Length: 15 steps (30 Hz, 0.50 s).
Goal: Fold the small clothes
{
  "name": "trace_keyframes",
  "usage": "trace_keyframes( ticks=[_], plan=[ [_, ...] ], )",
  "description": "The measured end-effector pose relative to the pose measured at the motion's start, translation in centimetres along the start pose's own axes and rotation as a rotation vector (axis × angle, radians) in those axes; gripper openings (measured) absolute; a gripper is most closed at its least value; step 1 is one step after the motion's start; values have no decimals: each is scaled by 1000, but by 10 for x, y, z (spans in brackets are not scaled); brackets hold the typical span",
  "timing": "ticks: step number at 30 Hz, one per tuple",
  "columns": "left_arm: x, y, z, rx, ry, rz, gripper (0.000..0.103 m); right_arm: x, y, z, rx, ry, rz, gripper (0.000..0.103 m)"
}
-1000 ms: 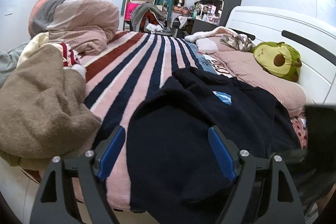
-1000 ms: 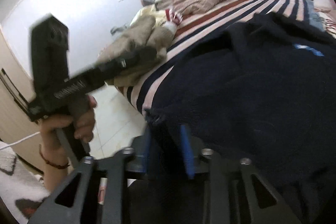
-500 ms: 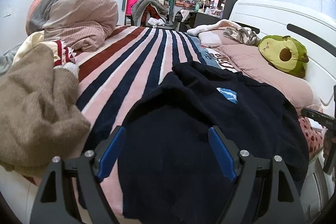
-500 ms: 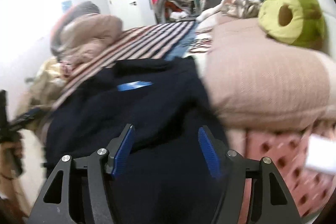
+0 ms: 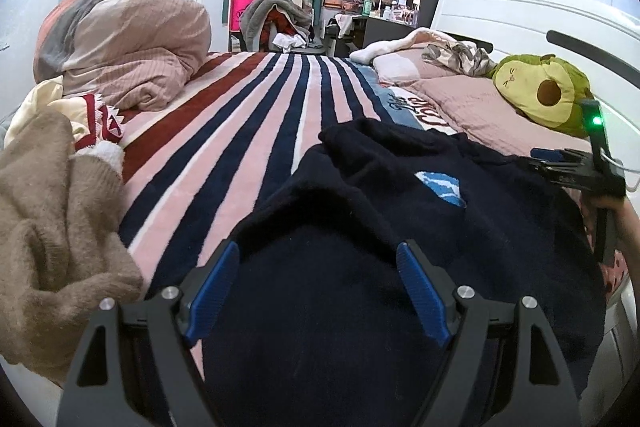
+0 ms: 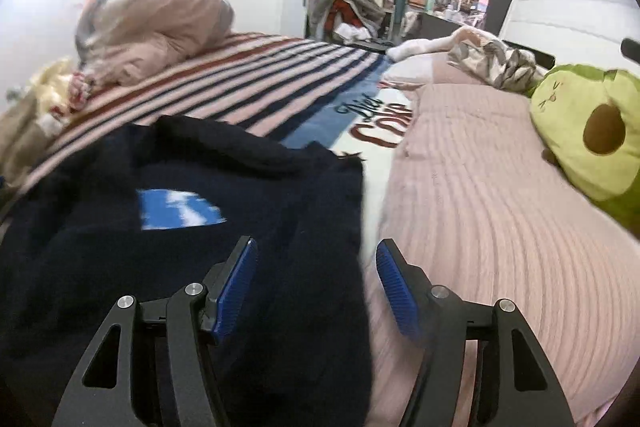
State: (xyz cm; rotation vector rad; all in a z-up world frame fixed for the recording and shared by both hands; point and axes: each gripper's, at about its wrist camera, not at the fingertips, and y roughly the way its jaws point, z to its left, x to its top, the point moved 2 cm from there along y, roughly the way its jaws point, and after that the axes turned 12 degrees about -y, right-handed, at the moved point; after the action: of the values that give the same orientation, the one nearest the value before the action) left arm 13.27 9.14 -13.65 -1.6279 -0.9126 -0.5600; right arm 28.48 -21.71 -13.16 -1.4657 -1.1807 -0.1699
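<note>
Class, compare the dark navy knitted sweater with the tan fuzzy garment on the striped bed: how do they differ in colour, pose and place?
The dark navy knitted sweater is near black with a blue patch; the tan fuzzy garment is plain light brown. The sweater lies spread fairly flat on the bed's near edge, between the left tongs; the tan garment sits bunched in a heap off to the left. Both are soft, unfolded clothes on the striped blanket.

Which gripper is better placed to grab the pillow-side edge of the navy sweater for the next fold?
Right. The right gripper is open astride the navy sweater's edge beside the pink pillow. The left gripper hovers over its middle.
</note>
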Motion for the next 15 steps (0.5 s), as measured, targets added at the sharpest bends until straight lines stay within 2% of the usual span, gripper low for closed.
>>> trace_keyframes(
  ticks=[3,4,5,7,11,13,15],
  plan=[
    [-2,4,2,7,-3,6,78,-2,16,2,46,-34,82,52],
    [-2,5,3,10,-5,7,78,-4,18,8,43,-74,97,36],
    [-3,5,4,12,-8,8,78,-6,20,12,24,-108,111,11],
    [-4,6,5,14,-10,9,78,-9,17,16,-47,-174,117,8],
    [-4,4,6,13,-11,4,78,-11,-16,-12,-167,-67,24,7],
    [-4,1,7,11,-15,-1,78,-16,-32,-32,-167,26,5,7],
    [-4,0,8,10,-18,-3,78,-22,-35,-40,-169,58,14,7]
  ],
)
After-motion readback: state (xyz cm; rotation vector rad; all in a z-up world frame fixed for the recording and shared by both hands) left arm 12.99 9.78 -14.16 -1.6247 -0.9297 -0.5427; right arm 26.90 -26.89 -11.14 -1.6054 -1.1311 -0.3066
